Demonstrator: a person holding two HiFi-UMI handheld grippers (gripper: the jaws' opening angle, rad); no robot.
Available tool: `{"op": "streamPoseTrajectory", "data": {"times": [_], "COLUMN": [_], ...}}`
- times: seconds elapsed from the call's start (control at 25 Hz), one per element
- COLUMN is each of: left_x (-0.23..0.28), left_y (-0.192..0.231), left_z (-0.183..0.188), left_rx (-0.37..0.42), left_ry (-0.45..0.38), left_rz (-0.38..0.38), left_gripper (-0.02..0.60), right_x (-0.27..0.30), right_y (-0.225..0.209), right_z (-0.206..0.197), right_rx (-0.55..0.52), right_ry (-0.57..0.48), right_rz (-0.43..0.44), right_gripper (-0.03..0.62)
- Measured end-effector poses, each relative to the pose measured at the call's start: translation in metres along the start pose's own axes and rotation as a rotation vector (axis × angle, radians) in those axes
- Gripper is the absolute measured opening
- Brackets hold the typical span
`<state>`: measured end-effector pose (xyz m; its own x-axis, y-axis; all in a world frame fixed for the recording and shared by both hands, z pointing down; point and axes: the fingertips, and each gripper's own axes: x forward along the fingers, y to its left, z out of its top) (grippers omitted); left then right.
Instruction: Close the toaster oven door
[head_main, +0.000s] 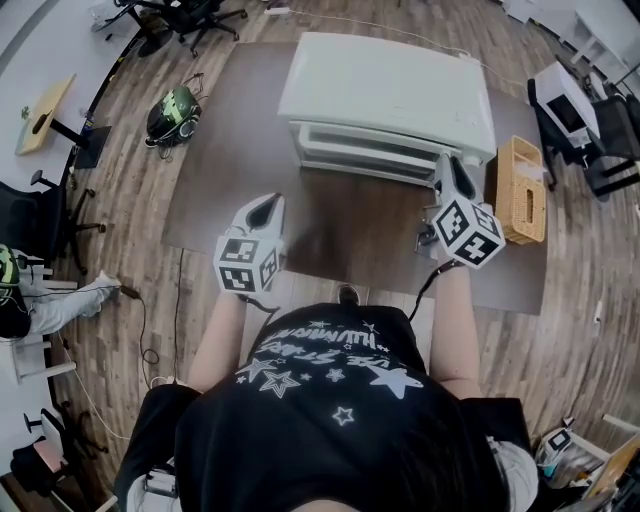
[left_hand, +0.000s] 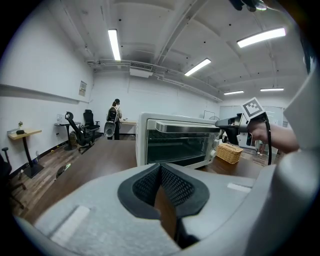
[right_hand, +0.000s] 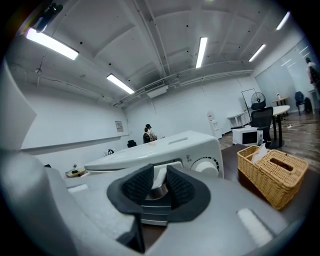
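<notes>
Toaster oven (head_main: 385, 95) sits at the back of the brown worktop (head_main: 250, 130), with a wicker basket (head_main: 520, 190) just beside it on the right. The door (left_hand: 182, 145) stands upright against the oven front. Right gripper (head_main: 450, 168) is at the right end of the door handle (right_hand: 156, 189), jaws partly apart and clamped on that end. Left gripper (head_main: 268, 207) hovers over the worktop, well apart from the oven, jaws together with nothing between them.

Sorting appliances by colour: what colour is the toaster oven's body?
The toaster oven is white; head view shows it best.
</notes>
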<state>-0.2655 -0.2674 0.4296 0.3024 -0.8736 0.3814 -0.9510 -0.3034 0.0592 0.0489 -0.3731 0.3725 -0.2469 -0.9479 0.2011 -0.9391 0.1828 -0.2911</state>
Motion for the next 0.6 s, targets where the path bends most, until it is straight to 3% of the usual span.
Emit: {"op": "streamPoseTrajectory", "data": {"times": [0.6], "left_x": [0.001], "left_y": [-0.014], "left_z": [-0.002], "left_rx": [-0.016], "left_ry": [0.002], "left_rz": [0.110], "left_gripper": [0.011], "right_x": [0.005], "right_y": [-0.003], "right_z": [0.007], "right_rx": [-0.029], "right_ry": [-0.051], "right_rz": [0.067], "right_gripper": [0.094]}}
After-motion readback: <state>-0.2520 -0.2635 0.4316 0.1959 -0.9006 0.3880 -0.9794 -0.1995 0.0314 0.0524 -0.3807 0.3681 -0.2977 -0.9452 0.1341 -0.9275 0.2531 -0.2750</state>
